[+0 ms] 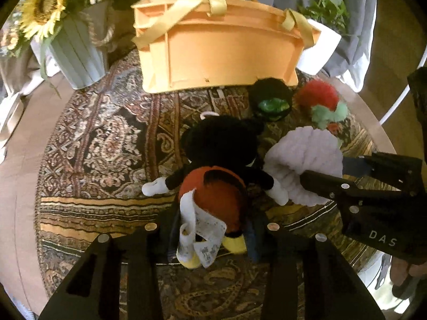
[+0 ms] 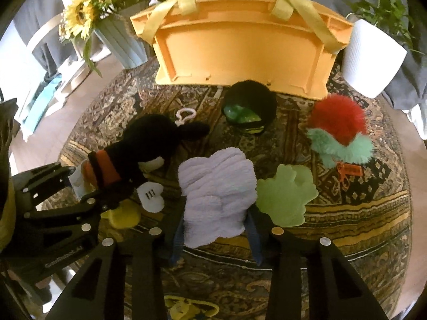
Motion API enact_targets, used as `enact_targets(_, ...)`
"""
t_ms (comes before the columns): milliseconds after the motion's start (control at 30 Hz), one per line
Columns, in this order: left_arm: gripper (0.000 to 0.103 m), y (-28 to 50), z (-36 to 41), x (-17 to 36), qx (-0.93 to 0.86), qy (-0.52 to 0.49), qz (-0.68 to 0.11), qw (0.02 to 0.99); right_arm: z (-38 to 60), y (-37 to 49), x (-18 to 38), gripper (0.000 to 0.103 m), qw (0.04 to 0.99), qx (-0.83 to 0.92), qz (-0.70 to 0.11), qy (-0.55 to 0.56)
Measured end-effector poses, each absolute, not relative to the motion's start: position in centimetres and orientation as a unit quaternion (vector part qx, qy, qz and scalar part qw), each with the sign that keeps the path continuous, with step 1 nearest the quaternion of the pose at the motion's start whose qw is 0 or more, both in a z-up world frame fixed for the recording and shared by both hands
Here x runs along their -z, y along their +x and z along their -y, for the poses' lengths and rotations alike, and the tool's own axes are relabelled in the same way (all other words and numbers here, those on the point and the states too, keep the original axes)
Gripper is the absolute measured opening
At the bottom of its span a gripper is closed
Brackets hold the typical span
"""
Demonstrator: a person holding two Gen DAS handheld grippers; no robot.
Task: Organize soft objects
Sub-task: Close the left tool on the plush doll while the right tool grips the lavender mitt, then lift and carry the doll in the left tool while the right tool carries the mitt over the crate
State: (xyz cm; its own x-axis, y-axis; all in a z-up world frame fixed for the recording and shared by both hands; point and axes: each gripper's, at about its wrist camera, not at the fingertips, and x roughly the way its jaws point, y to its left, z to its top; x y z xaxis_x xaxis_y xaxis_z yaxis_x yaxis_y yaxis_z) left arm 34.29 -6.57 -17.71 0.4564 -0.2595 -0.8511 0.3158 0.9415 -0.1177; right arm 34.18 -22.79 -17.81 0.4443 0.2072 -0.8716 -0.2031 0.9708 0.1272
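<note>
Pickup is beginning: left hand-held gripper [image 1: 210, 229] is clenching the mouse plush [image 1: 213, 165], right hand-held gripper [image 2: 216, 229] the lavender plush [image 2: 216, 186], both on the worktop [image 2: 360, 213], needing lifting into the orange basket [image 2: 240, 48].
</note>
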Motion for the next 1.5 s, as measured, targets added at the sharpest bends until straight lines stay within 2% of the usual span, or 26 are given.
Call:
enact_targets(933, 0.037, 32.6, 5.6, 9.4, 0.156, 0.006, -0.379, 0.912, 23.7, 33.0, 10.6, 0.04, 0.902, -0.099, -0.419, 0.037)
enact_targets(1500, 0.037, 33.3, 5.0, 1.9, 0.165, -0.018, -0.275, 0.947, 24.3, 32.9, 2.8, 0.04, 0.946, -0.095, -0.305, 0.062)
